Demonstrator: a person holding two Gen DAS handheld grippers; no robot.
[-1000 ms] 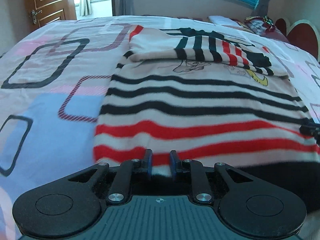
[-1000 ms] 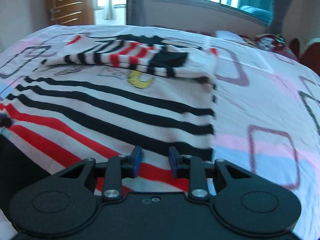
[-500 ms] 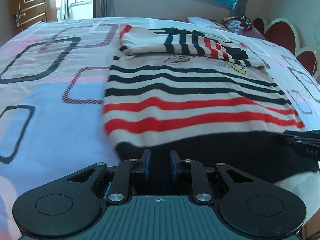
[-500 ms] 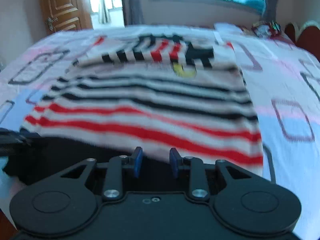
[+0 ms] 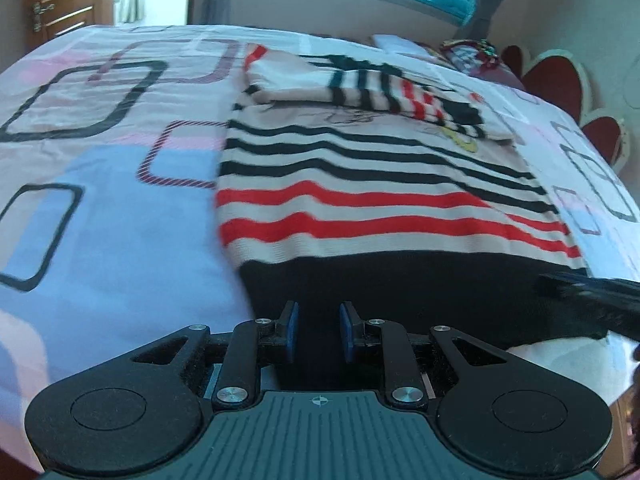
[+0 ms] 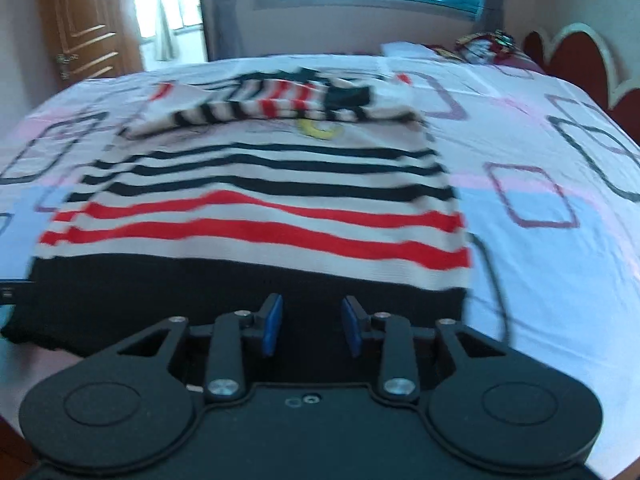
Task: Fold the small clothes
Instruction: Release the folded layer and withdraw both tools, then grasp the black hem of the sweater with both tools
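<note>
On the patterned bedspread [image 5: 100, 208] the striped sweater [image 5: 360, 200] lay flat, sleeves folded in, both the left gripper [image 5: 318, 330] and right gripper [image 6: 312, 326] parted around nothing at its black hem [image 6: 240, 284], so I'd pinch both corners evenly before lifting.

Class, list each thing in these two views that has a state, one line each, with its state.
Striped sweater: lying flat on the bed, sleeves folded across its top.
Black hem: flat at the near bed edge, between both tools' fingers.
Left tool: open.
Right tool: open.
Door: shut.
</note>
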